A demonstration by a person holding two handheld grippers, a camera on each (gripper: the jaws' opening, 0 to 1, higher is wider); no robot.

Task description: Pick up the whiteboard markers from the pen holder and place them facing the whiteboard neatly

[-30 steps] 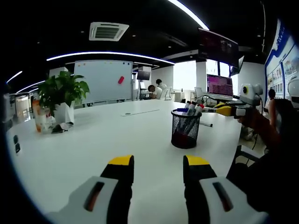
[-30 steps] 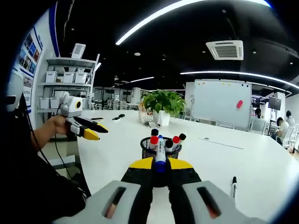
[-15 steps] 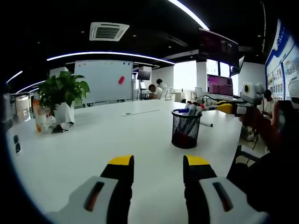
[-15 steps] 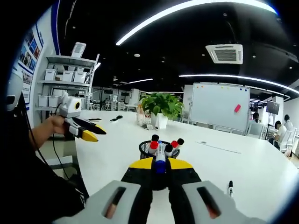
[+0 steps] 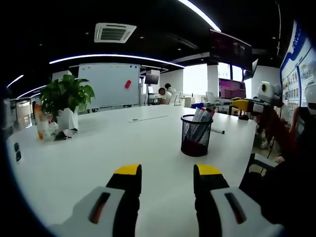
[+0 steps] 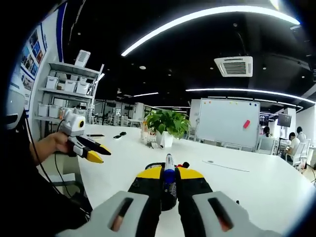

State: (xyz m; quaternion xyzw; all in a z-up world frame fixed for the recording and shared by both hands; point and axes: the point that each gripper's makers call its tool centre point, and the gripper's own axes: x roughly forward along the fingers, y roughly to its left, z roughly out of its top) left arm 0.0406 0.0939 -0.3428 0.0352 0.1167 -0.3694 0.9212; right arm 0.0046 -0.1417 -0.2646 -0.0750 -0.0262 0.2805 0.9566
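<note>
Your left tool (image 5: 163, 174) idles low over the white tabletop (image 5: 98, 148) at six o'clock in the left gripper view, its yellow-tipped jaws standing apart with nothing between them; parked there it is clear of the other hand's path. Toward ten o'clock sits the potted plant (image 5: 66, 101), and past it, around eleven, the whiteboard (image 5: 108, 85) that the markers should end up facing. Just right of centre, near two o'clock, the black mesh pen holder (image 5: 195, 136) stands upright with several markers (image 5: 203, 114) poking out of its rim, so most of the job is still ahead. At three o'clock your right tool (image 5: 242, 104) hangs above and beyond the holder. In the right gripper view the left tool shows at nine o'clock in your hand, and at six o'clock the right tool (image 6: 170, 174) is clamped on a blue whiteboard marker (image 6: 169, 170), held upright between the jaws with its tip above them. That grip near the barrel's middle looks sensible: it should keep the marker from swinging while you carry it. The whiteboard is off at two to three o'clock, so you will likely need to lay the marker flat with its tip pointed that way, alongside any already set down.
</note>
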